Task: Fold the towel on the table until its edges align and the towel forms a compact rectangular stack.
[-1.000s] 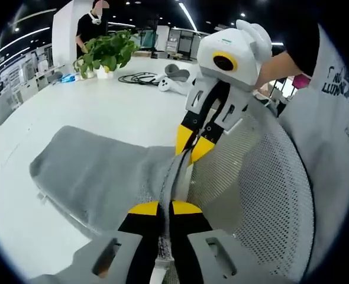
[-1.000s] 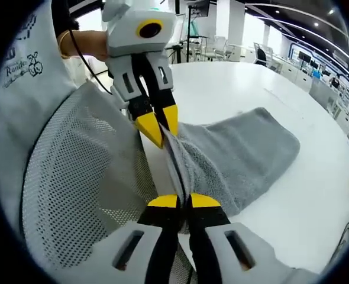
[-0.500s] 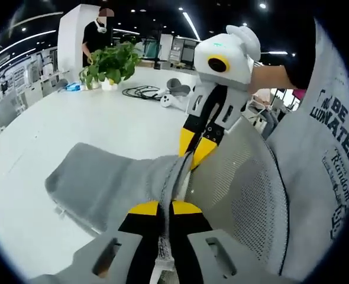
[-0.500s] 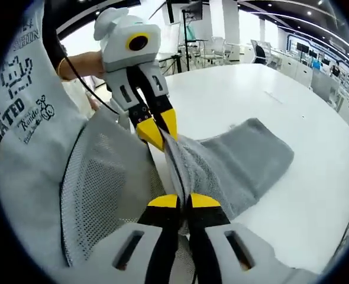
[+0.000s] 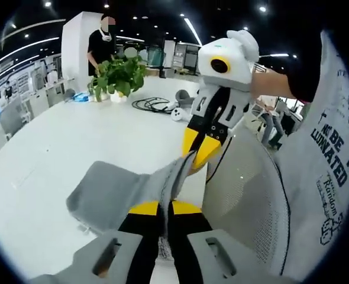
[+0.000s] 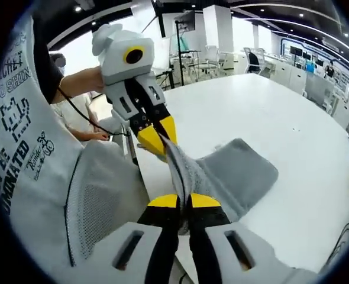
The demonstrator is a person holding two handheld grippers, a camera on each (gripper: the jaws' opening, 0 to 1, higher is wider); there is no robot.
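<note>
The grey towel [image 5: 112, 192] is being raised higher than a second ago, its near edge pinched tight by the left gripper [image 5: 164, 208] and right gripper [image 6: 183, 202]; less cloth is resting on the white table [image 6: 269, 118], suggesting a fold being started.

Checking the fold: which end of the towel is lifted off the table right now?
The near end of the towel, stretched between the left gripper and the right gripper, both shut on it. The far end lies on the white table.
</note>
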